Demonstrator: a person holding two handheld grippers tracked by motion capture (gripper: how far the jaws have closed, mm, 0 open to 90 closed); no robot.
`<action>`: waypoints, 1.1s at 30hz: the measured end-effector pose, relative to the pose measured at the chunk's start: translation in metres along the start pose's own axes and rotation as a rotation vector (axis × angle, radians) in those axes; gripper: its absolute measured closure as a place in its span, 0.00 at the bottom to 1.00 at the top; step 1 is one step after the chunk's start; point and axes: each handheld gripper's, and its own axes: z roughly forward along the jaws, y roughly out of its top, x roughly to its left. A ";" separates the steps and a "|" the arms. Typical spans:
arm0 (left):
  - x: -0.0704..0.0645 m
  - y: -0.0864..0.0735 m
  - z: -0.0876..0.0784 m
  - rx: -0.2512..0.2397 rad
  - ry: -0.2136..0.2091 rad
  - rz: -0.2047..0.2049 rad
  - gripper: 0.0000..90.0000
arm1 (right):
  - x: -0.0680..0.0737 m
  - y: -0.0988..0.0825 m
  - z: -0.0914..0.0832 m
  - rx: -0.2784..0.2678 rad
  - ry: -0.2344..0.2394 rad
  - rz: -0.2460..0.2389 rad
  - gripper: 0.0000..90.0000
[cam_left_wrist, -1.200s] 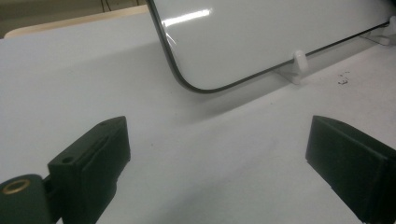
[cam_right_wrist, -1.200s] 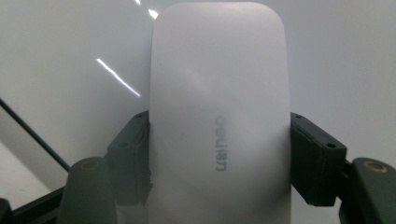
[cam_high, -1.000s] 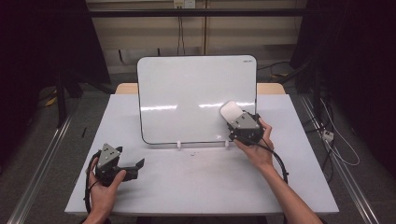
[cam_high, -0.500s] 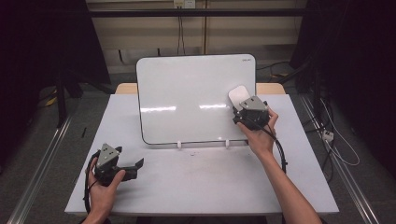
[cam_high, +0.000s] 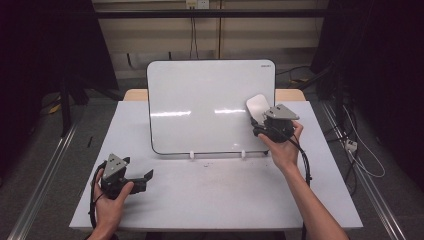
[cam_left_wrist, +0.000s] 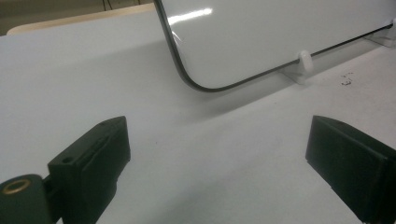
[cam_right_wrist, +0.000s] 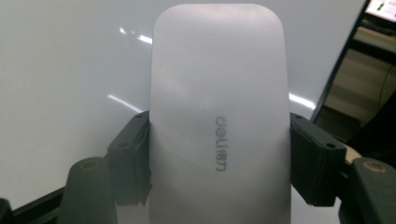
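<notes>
The eraser, a smooth pale-grey slab with rounded corners, sat clamped between the right gripper's black fingers, its long axis running straight out from them toward the whiteboard. It seemed to rest against the glossy board's right edge, though contact was hard to judge. The left gripper lay well apart, low on the matte white bench, fingers spread wide and holding nothing.
</notes>
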 end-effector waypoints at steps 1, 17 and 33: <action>0.000 0.000 0.000 -0.003 -0.003 -0.007 0.07 | -0.001 0.002 -0.003 -0.012 0.000 0.001 0.35; -0.001 0.001 -0.003 -0.013 0.008 -0.009 0.07 | -0.025 -0.013 -0.038 -0.028 -0.036 0.025 0.35; 0.001 0.000 -0.002 -0.008 -0.010 -0.024 0.07 | 0.004 -0.023 -0.045 0.001 0.016 -0.047 0.35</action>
